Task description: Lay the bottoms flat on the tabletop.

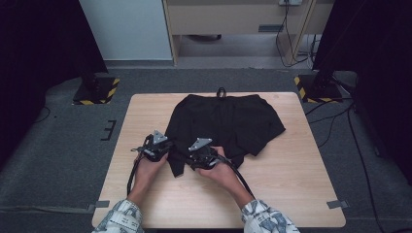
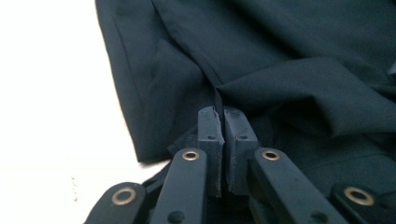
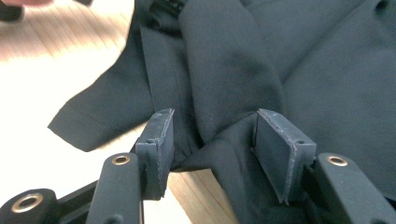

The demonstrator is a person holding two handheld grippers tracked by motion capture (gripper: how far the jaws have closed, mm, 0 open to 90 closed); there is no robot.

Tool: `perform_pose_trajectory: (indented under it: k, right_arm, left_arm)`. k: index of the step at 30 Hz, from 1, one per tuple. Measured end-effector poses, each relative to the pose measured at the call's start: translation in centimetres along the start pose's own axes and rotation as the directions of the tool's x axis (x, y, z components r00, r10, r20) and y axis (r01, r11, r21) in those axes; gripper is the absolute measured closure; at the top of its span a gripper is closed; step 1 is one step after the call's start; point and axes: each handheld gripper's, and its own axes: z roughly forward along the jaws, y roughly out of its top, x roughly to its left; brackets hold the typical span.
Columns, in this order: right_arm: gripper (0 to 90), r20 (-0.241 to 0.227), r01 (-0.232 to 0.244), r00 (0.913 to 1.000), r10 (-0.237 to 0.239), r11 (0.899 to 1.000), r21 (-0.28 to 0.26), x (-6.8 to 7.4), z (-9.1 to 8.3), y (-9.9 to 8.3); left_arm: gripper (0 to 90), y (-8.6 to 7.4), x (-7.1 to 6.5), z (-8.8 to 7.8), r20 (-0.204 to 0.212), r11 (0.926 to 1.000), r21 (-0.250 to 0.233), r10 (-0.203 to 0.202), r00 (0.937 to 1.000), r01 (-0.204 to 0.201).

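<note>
Black shorts (image 1: pixel 226 124) lie spread on the light wooden table (image 1: pixel 291 189), waistband on the far side with a drawstring loop (image 1: pixel 221 91) at its middle, and leg hems toward the person. The near left leg hem reaches down between the two hands. The left hand-held gripper (image 1: pixel 167 145) sits at the left edge of the garment; in the left gripper view its pads (image 2: pixel 210 133) are clenched on a thin fold of the shorts' fabric. The right hand-held gripper (image 1: pixel 194 156) sits just to the right of it, over the near hem. In the right gripper view its jaws stand partly apart, with a ridge of fabric rising between the pads (image 3: pixel 161 140), not pressed by them. Beyond the table, grey carpet (image 1: pixel 63 131), two hazard-striped stand bases (image 1: pixel 97 90) and cables (image 1: pixel 359 160) lie well clear of both grippers.
</note>
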Motion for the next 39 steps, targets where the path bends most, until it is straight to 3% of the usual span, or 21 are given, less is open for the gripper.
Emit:
perform_pose_trajectory:
  k: [2, 3, 4, 7, 9, 11, 12, 13, 14, 17, 19, 20, 22, 25, 29, 32, 35, 38, 39]
  right_arm:
    - [66.3, 0.015, 0.015, 0.9998, -0.016, 1.000, 0.005, 0.0, 0.3, 0.0]
    - [83.8, 0.000, -0.013, 0.9999, 0.013, 1.000, -0.013, 0.0, 0.1, -0.1]
    - [86.2, -0.012, -0.013, 0.9998, 0.013, 1.000, -0.013, 0.1, 0.0, -0.1]
    - [87.6, -0.008, 0.011, 0.9999, -0.011, 1.000, -0.009, 0.5, -0.4, -0.2]
    - [87.7, -0.056, -0.018, 0.9983, 0.016, 0.999, -0.033, 1.1, -1.2, -0.6]
    - [87.7, -0.106, 0.015, 0.9942, -0.020, 0.999, -0.048, 2.8, -2.2, -1.2]
    - [87.7, -0.106, 0.015, 0.9942, -0.020, 0.999, -0.048, 2.8, -2.2, -1.2]
    - [87.5, -0.147, 0.032, 0.9883, -0.039, 0.998, -0.053, 4.1, -2.7, -1.6]
    - [87.5, -0.147, 0.032, 0.9883, -0.039, 0.998, -0.053, 4.1, -2.7, -1.6]
    - [85.6, -0.189, 0.063, 0.9790, -0.076, 0.995, -0.071, 6.1, -3.4, -2.0]
    - [84.7, -0.192, 0.080, 0.9766, -0.096, 0.993, -0.090, 6.4, -4.1, -2.0]
    - [84.7, -0.192, 0.080, 0.9766, -0.096, 0.993, -0.090, 6.4, -4.1, -2.0]
    - [86.1, -0.207, 0.066, 0.9743, -0.088, 0.992, -0.108, 6.3, -5.3, -1.9]
    - [85.1, -0.206, 0.065, 0.9747, -0.087, 0.992, -0.111, 6.2, -6.0, -1.9]
    - [77.1, -0.184, 0.054, 0.9800, -0.075, 0.992, -0.118, 5.8, -7.2, -2.2]
    - [63.3, -0.143, 0.021, 0.9889, -0.040, 0.991, -0.131, 4.8, -7.6, -2.0]
    - [53.4, -0.094, 0.000, 0.9955, -0.012, 0.992, -0.125, 3.7, -7.3, -1.7]
    - [51.6, -0.060, -0.005, 0.9982, -0.002, 0.993, -0.120, 3.1, -6.7, -1.8]
    - [50.6, -0.033, -0.003, 0.9995, -0.001, 0.995, -0.104, 2.5, -5.8, -1.9]
  left_arm:
    - [86.9, -0.1, -0.1, -0.4, 0.004, 0.9999, 0.002, 0.015, 0.9999, -0.015]
    - [87.9, -0.5, -0.1, -1.0, 0.022, 0.9999, 0.011, -0.001, 0.9998, 0.001]
    - [87.9, -0.8, -0.2, -1.5, 0.022, 1.0000, 0.007, -0.002, 0.9998, 0.001]
    - [88.2, -1.3, -0.4, -2.6, 0.025, 0.9999, 0.012, 0.002, 0.9997, -0.003]
    - [88.3, -2.0, -0.8, -3.9, 0.037, 0.9998, 0.021, 0.007, 0.9993, -0.008]
    - [88.1, -3.3, -1.3, -6.0, 0.047, 0.9994, 0.029, 0.019, 0.9987, -0.021]
    - [88.0, -3.3, -1.3, -6.0, 0.047, 0.9994, 0.029, 0.019, 0.9987, -0.021]
    - [87.9, -4.2, -1.5, -7.3, 0.056, 0.9993, 0.033, 0.012, 0.9984, -0.014]
    - [87.7, -4.2, -1.5, -7.3, 0.056, 0.9993, 0.033, 0.012, 0.9984, -0.014]
    - [87.3, -5.7, -1.6, -9.4, 0.064, 0.9992, 0.039, -0.014, 0.9978, 0.011]
    - [87.5, -6.5, -1.6, -11.1, 0.072, 0.9992, 0.023, -0.033, 0.9969, 0.032]
    - [87.8, -6.5, -1.6, -11.1, 0.072, 0.9992, 0.023, -0.033, 0.9969, 0.032]
    - [87.9, -6.5, -1.9, -12.6, 0.106, 0.9982, -0.019, -0.055, 0.9928, 0.057]
    - [87.2, -6.4, -2.4, -13.4, 0.095, 0.9984, -0.041, -0.034, 0.9949, 0.038]
    - [85.8, -5.4, -1.6, -12.2, 0.067, 0.9970, -0.065, -0.038, 0.9970, 0.043]
    - [86.0, -4.3, -0.6, -10.2, 0.032, 0.9967, -0.066, -0.045, 0.9985, 0.047]
    - [85.1, -3.7, -0.1, -7.7, 0.057, 0.9948, -0.042, -0.091, 0.9942, 0.093]
    - [84.3, -3.8, -0.5, -6.7, 0.044, 0.9989, 0.015, -0.046, 0.9980, 0.045]
    - [84.6, -4.1, -0.9, -6.4, 0.040, 0.9988, 0.045, -0.021, 0.9990, 0.019]
